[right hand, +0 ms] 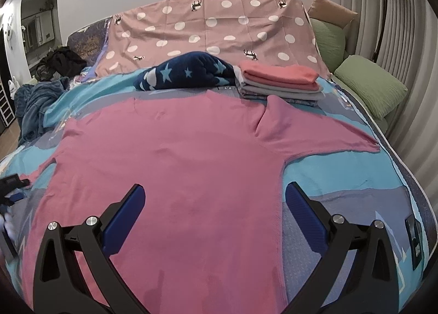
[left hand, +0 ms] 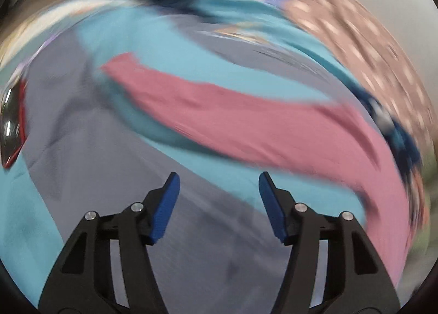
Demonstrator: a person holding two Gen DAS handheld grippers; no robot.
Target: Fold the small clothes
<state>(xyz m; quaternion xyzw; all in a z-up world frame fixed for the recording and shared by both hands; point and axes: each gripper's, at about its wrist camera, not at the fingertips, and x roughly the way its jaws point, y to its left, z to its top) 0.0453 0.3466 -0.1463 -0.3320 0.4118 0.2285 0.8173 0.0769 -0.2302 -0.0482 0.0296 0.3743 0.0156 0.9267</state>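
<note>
Left wrist view: heavy motion blur throughout, only gripper fingers [left hand: 167, 204] sharp. Right wrist view: crisp, soft even indoor light, faint shadows, fisheye bending at edges.

The pink shirt [right hand: 175, 177] is seen as soft matt knit cloth with a fine rib. The bed cover [right hand: 342, 174] is smooth printed cotton-like cloth. The star blanket [right hand: 186, 73] looks thick and fleecy. Ribbed blue pads [right hand: 303, 218] of matt plastic or rubber are carried on black matt plastic arms, fixed with shiny metal screws [right hand: 339, 218].
</note>
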